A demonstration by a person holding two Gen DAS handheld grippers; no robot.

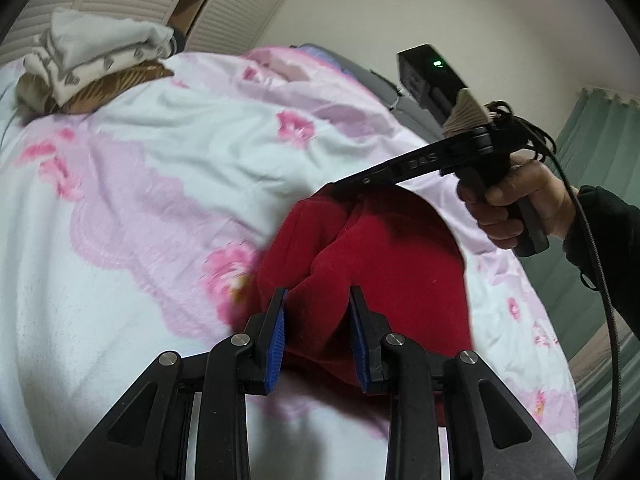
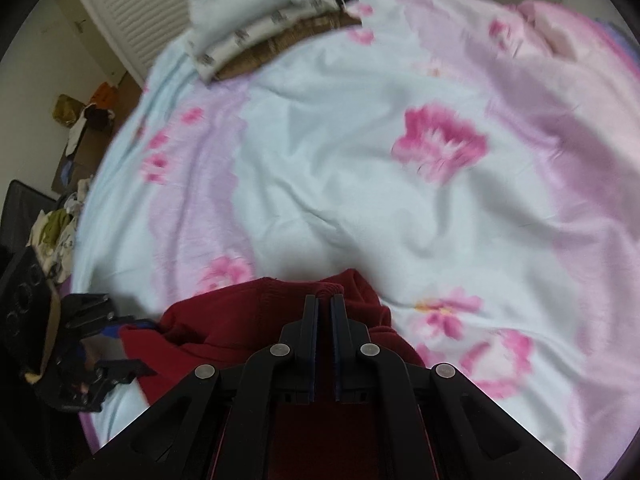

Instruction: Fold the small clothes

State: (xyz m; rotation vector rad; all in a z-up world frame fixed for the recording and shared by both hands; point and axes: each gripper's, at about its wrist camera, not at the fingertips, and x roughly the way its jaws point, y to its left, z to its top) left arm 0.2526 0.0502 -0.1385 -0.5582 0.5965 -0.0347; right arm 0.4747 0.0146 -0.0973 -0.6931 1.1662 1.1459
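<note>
A red fleece garment [image 1: 380,264] lies bunched on the floral bedspread [image 1: 168,152]. My left gripper [image 1: 318,300] is open just above its near edge, with a fold of the red cloth between the blue pads [image 1: 276,340]. My right gripper [image 2: 325,300] is shut on the ribbed far edge of the red garment [image 2: 248,320]. In the left wrist view the right gripper [image 1: 340,188] reaches in from the right, held by a hand, its tip on the garment's far edge. The left gripper [image 2: 120,328] shows at the left in the right wrist view.
A stack of folded clothes [image 1: 96,60] sits at the far left corner of the bed, also seen in the right wrist view [image 2: 260,32]. Loose clothes [image 2: 60,224] lie on the floor left of the bed. A cable [image 1: 600,280] hangs from the right gripper.
</note>
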